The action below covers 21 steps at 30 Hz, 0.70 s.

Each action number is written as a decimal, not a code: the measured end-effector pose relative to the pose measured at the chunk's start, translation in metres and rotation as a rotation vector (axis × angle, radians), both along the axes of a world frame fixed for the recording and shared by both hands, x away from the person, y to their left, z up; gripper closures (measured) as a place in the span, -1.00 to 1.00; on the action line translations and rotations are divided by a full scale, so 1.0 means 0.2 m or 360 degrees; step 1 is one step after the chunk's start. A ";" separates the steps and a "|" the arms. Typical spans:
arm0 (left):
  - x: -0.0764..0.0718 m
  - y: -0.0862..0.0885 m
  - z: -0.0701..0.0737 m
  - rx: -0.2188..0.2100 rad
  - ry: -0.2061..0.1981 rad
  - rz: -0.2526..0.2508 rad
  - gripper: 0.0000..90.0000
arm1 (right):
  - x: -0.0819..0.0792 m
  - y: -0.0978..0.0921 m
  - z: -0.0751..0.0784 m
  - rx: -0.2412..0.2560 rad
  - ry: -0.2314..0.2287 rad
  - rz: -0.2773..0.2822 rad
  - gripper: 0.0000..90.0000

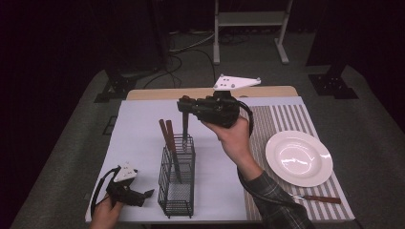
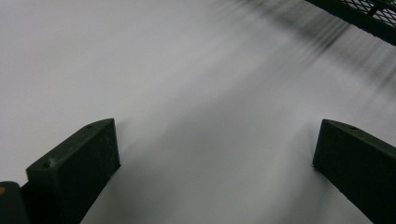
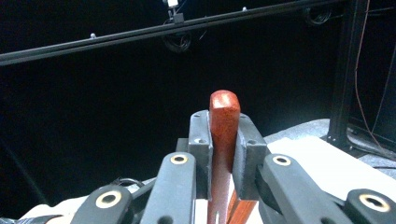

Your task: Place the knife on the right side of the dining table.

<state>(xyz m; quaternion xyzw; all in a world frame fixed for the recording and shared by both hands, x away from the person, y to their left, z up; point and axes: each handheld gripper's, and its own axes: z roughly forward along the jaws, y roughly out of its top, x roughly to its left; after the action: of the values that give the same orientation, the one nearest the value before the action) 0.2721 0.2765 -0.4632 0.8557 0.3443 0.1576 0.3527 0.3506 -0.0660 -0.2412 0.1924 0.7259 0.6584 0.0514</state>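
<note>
A black wire basket (image 1: 176,183) stands on the white table cover, holding two wooden-handled utensils (image 1: 165,131) that lean to the far left. Above the basket's far end, my right gripper (image 1: 185,106) is shut on a third utensil (image 1: 185,128), which hangs straight down into the basket. In the right gripper view the red-brown handle (image 3: 224,116) is pinched between the jaws of the right gripper (image 3: 224,135), its rounded end sticking up. My left gripper (image 1: 147,193) rests low at the near left of the basket, open, with nothing between its jaws (image 2: 215,158).
A white plate (image 1: 299,158) sits on a striped placemat (image 1: 282,119) at the right. Another wooden-handled utensil (image 1: 319,198) lies near the front edge below the plate. A corner of the basket (image 2: 373,18) shows in the left gripper view.
</note>
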 end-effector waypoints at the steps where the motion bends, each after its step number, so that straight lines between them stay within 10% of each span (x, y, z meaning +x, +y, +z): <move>1: 0.00 0.00 0.00 0.0000 0.0000 0.0001 -1.00 | 0.00 -0.02 0.01 0.0014 0.0000 -0.0009 0.77; 21: 0.00 0.00 0.00 -0.0001 0.0001 0.0001 -1.00 | 0.02 -0.22 0.05 0.0034 -0.0017 -0.0171 0.77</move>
<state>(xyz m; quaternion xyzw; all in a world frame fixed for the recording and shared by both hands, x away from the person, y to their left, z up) 0.2721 0.2765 -0.4632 0.8555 0.3446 0.1573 0.3529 0.3555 -0.1105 -0.2320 0.2280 0.7072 0.6634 0.0885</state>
